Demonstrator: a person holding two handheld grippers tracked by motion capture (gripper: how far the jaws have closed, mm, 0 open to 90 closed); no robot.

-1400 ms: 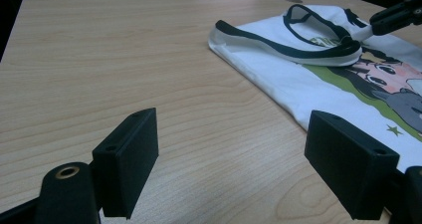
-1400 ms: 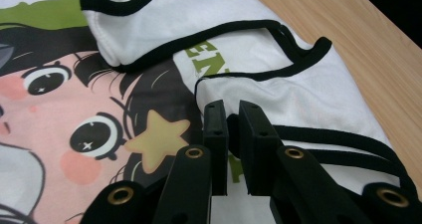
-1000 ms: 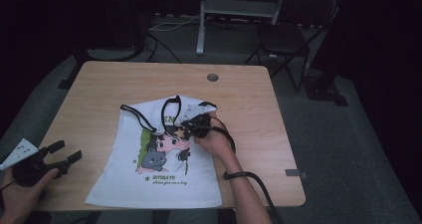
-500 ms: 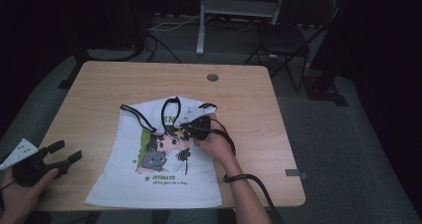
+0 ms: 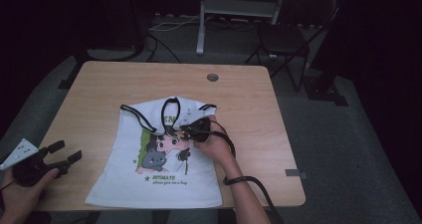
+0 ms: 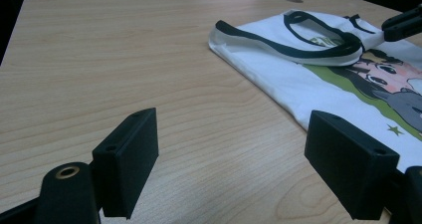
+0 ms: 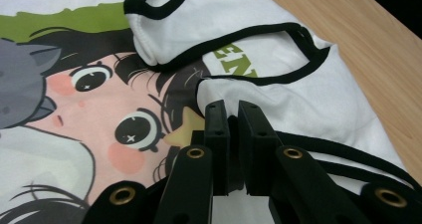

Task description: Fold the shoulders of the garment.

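My right tool (image 7: 230, 115) was pressed together, pinching a folded-over flap of the white, black-trimmed cartoon-print cotton top (image 5: 158, 157) lying flat on the desk (image 5: 99, 89). My left tool (image 5: 60, 155) hung spread, apart. The cloth looked light, limp, best taken at its hems.

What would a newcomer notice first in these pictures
A white shirt with a bright cartoon girl and grey cat lies spread on the wooden table. The right gripper rests shut at its folded collar area, while the left gripper waits open off the left edge.
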